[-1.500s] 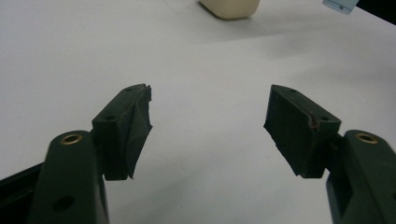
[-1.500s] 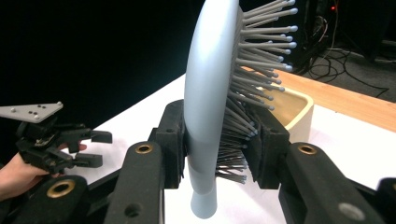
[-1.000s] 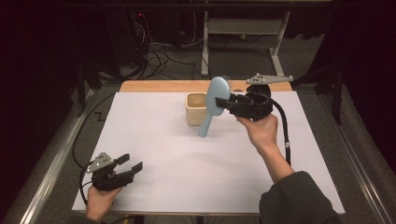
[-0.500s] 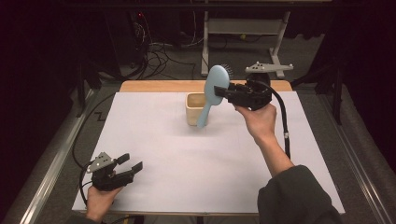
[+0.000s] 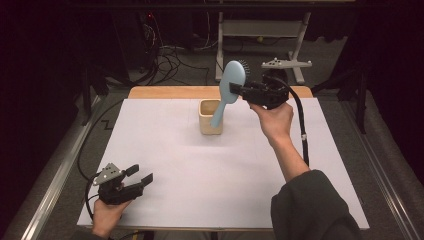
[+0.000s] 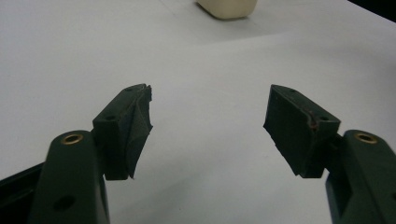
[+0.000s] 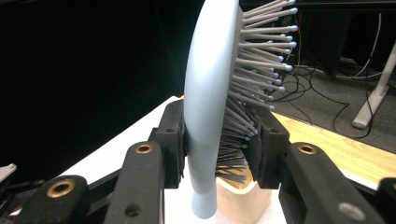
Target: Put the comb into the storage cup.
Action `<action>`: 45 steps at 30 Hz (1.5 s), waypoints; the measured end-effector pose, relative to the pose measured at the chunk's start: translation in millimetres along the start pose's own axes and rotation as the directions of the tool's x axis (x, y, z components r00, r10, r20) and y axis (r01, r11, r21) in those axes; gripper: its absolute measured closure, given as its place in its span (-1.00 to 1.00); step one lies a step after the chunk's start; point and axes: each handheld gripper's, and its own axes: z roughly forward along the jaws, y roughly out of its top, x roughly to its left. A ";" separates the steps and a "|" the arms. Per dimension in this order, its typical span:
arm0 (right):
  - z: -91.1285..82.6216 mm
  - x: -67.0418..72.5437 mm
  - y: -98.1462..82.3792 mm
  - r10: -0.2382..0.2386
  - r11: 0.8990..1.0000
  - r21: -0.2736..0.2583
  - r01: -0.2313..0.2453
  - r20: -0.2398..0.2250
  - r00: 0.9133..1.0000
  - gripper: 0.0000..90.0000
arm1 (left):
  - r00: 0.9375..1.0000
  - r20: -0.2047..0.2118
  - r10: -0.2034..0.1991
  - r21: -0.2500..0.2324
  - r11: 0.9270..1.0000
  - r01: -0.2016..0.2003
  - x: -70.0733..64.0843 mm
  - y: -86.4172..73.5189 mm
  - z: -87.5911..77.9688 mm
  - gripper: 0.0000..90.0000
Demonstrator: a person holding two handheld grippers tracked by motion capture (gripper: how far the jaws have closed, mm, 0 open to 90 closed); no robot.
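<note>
While clamped in the right claw point(image 5: 239, 90), unmarked blue hairbrush point(image 5: 227, 95), handle over cup point(image 5: 209, 120); left claw point(image 5: 141, 177) wide, empty.

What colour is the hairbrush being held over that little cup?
Light blue, with grey bristles; the hairbrush shows best in the right gripper view.

A pale blue hairbrush point(image 5: 229, 92) hangs tilted, bristled head up, handle tip dipping over a cream square cup point(image 5: 210, 118) standing near the worktop's far edge.

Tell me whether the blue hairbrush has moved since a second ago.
Yes. In the high view the hairbrush, clamped in the right tool, now stands higher and more upright over the cream cup.
</note>
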 end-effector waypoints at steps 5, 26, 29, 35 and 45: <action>4.6 -4.8 1.6 0.015 1.000 -0.018 -0.014 0.011 1.000 0.41 | 1.000 -0.001 0.001 0.006 1.000 -0.001 -0.3 -0.1 0.2 -0.29; 32.9 -14.5 13.4 0.031 0.999 -0.043 -0.028 0.060 0.998 0.41 | 1.000 -0.006 0.002 0.004 1.000 -0.002 -1.6 -0.4 0.7 -0.30; 37.0 -16.3 12.2 0.036 0.999 -0.040 -0.033 0.065 0.997 0.41 | 1.000 -0.007 -0.003 0.007 1.000 0.003 -1.1 -0.6 1.0 -0.30; 46.1 -18.8 8.6 0.038 0.999 -0.029 -0.036 0.080 0.996 0.40 | 1.000 -0.006 -0.001 0.007 1.000 0.001 -1.6 -0.9 1.0 -0.30; 56.6 -16.7 3.8 0.014 1.000 -0.003 -0.013 0.095 0.995 0.40 | 1.000 -0.014 -0.009 -0.004 1.000 0.009 -0.8 -1.0 -0.7 -0.32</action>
